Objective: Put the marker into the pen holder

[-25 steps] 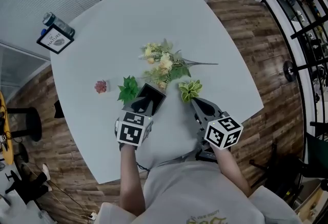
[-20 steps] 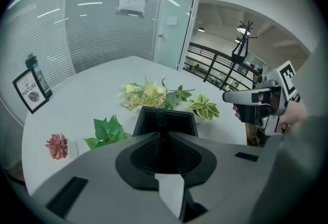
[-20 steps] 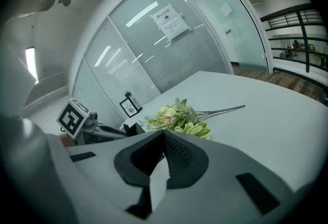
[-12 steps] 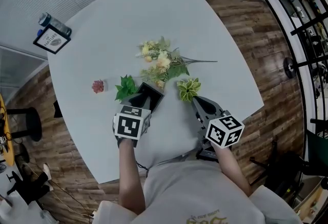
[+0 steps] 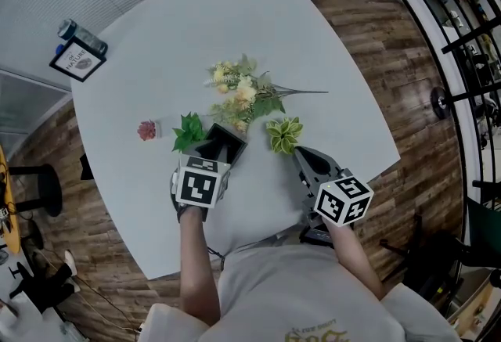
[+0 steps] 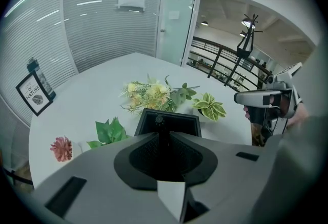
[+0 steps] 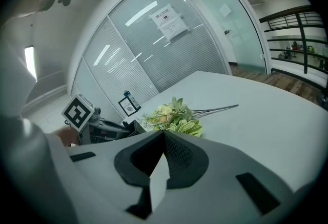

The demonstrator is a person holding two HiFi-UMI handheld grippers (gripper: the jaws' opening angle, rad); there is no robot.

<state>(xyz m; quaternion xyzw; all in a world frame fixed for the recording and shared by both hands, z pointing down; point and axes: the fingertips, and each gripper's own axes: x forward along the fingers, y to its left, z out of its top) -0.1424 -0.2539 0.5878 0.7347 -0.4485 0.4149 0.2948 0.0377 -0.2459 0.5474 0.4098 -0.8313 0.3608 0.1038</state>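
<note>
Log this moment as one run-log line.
left gripper: jaws just opening, marker between them, its end at pen holder opening | right gripper: jaws shut, empty | task: insertion under way

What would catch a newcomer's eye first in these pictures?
A spray of pale yellow flowers lies in the middle of the white table. Nearer the person, the left gripper, whose jaws have just been opening, has a dark marker between them at the mouth of the black pen holder.
</note>
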